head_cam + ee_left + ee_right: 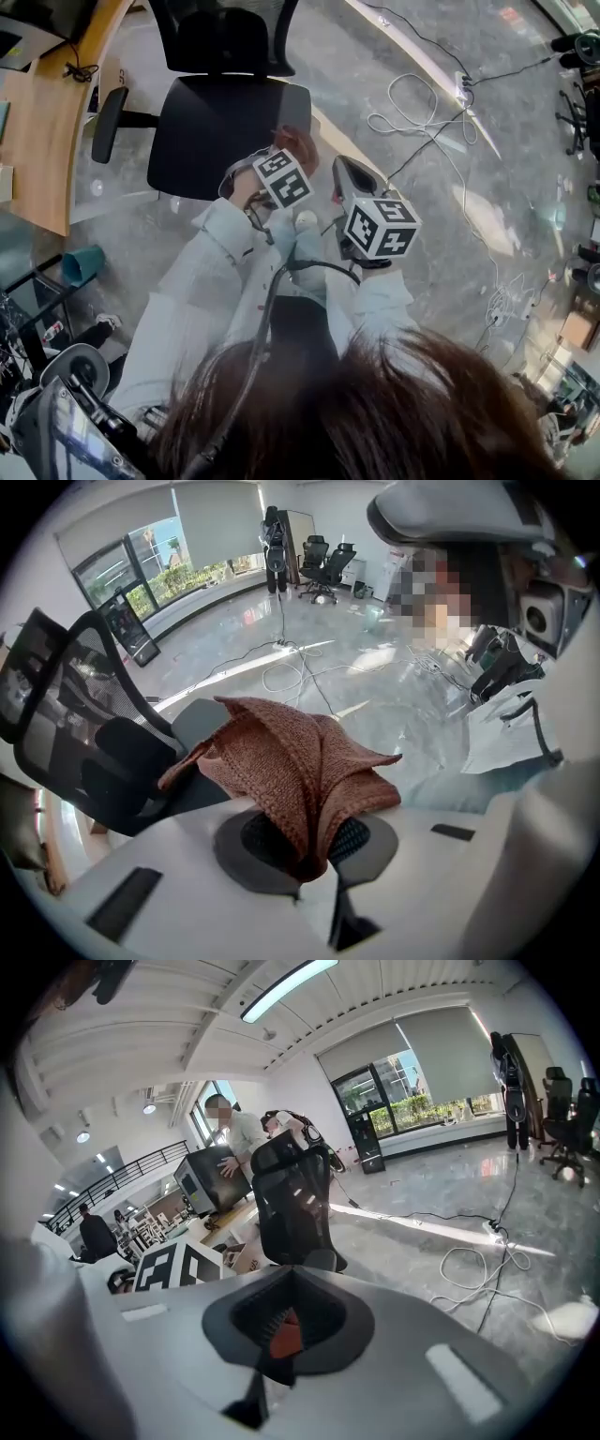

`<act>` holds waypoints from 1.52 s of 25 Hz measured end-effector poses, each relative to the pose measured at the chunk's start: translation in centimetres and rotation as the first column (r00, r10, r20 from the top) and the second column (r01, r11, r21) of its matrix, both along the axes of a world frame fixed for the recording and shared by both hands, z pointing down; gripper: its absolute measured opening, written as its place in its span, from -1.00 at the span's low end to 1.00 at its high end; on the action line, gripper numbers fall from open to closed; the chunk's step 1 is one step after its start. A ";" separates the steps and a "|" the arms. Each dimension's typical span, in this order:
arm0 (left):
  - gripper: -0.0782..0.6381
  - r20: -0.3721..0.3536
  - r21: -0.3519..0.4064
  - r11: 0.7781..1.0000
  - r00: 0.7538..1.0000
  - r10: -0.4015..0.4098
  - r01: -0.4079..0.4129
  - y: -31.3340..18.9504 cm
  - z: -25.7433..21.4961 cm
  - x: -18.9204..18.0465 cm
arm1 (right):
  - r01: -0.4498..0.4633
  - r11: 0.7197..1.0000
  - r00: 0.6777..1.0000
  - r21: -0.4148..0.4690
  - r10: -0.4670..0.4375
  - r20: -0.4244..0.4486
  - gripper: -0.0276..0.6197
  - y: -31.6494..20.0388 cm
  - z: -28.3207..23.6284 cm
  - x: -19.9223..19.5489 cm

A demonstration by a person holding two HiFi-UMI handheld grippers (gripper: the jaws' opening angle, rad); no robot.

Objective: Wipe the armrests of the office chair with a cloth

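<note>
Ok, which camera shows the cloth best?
The left gripper view: the cloth sits mid-frame, weave sharp, pinched in the left gripper. The head view shows only a brown corner beyond that gripper. The right gripper view shows no clear cloth.

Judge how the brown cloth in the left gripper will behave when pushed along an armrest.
Probably floppy: the cloth bunches in folds at the left gripper. Likely light, held by one small pinch. Its knitted weave should grip rather than slip.

floor [422, 244]: grey, glossy
cables [427, 127]: white and black, loose on floor
bench [47, 122]: curved wood, left
windows [412, 1091]: tall, greenery outside
blinds [441, 1040]: part down
strip light [281, 988]: ceiling, lit
spare chairs [323, 560]: black, far end
</note>
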State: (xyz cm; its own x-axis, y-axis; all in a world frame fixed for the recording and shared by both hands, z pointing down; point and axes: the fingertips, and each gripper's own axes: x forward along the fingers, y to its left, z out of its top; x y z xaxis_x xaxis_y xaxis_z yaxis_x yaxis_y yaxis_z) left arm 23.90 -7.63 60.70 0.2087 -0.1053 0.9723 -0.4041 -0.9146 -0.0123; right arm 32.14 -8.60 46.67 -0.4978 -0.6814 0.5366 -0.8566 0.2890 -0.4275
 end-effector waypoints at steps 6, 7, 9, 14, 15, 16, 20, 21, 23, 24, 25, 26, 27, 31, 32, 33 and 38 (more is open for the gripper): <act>-0.66 -0.006 -0.015 1.000 1.000 -0.016 0.016 2.6 -0.5 -0.7 | -0.001 1.000 1.000 0.017 0.002 -0.004 -0.91 1.3 -1.0 -0.6; -0.66 -0.009 -0.024 1.000 1.000 -0.017 0.017 3.1 -0.4 -0.8 | -0.003 1.000 1.000 0.018 0.003 -0.004 -0.91 1.5 -1.0 -0.7; -0.66 -0.026 -0.034 0.999 0.999 -0.031 0.030 3.8 -0.1 -0.7 | -0.006 1.000 1.000 0.021 0.006 -0.002 -0.91 1.6 -1.1 -0.6; -0.66 -0.180 -0.012 0.978 0.962 -0.206 0.207 3.1 -1.5 -0.7 | -0.005 0.999 1.000 0.043 0.005 0.000 -0.91 2.1 -1.8 -0.3; -0.66 -0.226 -0.007 0.968 0.943 -0.246 0.251 2.6 -2.4 -0.8 | -0.001 0.998 1.000 0.056 0.001 0.006 -0.91 2.1 -2.2 -0.4; -0.66 -0.279 -0.004 0.956 0.917 -0.284 0.295 2.1 -3.6 -0.8 | 0.002 0.997 1.000 0.073 -0.003 0.014 -0.91 2.1 -2.7 -0.5; -0.66 -0.520 -0.068 0.872 0.729 -0.445 0.484 1.0 -10.9 -1.0 | 0.015 0.983 0.999 0.184 -0.021 0.027 -0.91 1.3 -6.5 -1.2; -0.66 -0.590 -0.071 0.849 0.664 -0.459 0.524 0.5 -13.5 -1.1 | 0.025 0.975 0.999 0.221 -0.030 0.021 -0.91 1.0 -8.0 -1.6; -0.66 -0.706 -0.063 0.805 0.544 -0.454 0.590 -0.2 -18.8 -1.4 | 0.048 0.954 0.999 0.297 -0.051 0.002 -0.91 0.6 -11.2 -2.2; -0.66 -0.750 -0.053 0.788 0.497 -0.438 0.614 -0.3 -21.3 -1.5 | 0.059 0.941 0.998 0.333 -0.060 -0.006 -0.91 0.6 -12.8 -2.5; -0.66 -0.784 -0.039 0.776 0.462 -0.415 0.630 -0.3 -23.6 -1.6 | 0.067 0.928 0.998 0.366 -0.066 -0.014 -0.91 0.6 -14.3 -2.7; -0.66 -0.808 -0.019 0.770 0.444 -0.387 0.638 -0.3 -25.5 -1.7 | 0.071 0.915 0.997 0.396 -0.069 -0.019 -0.91 0.6 -15.6 -3.0; -0.66 -0.824 0.009 0.768 0.440 -0.357 0.641 -0.4 -27.0 -1.7 | 0.072 0.904 0.997 0.421 -0.070 -0.022 -0.91 0.5 -16.7 -3.2; -0.66 -0.832 0.125 0.761 0.485 -0.268 0.636 -0.8 -30.5 -1.8 | 0.083 0.882 0.996 0.464 -0.085 -0.017 -0.91 0.2 -18.8 -4.1; -0.66 -0.831 0.141 0.760 0.493 -0.258 0.635 -0.9 -30.9 -1.7 | 0.087 0.880 0.996 0.466 -0.092 -0.012 -0.91 0.1 -19.0 -4.3; -0.66 -0.829 0.152 0.759 0.499 -0.251 0.634 -0.9 -31.2 -1.6 | 0.088 0.880 0.995 0.467 -0.096 -0.007 -0.91 0.1 -19.1 -4.3; -0.66 -0.827 0.159 0.758 0.505 -0.249 0.633 -1.0 -31.2 -1.2 | 0.093 0.880 0.995 0.465 -0.103 -0.002 -0.91 0.1 -19.1 -4.1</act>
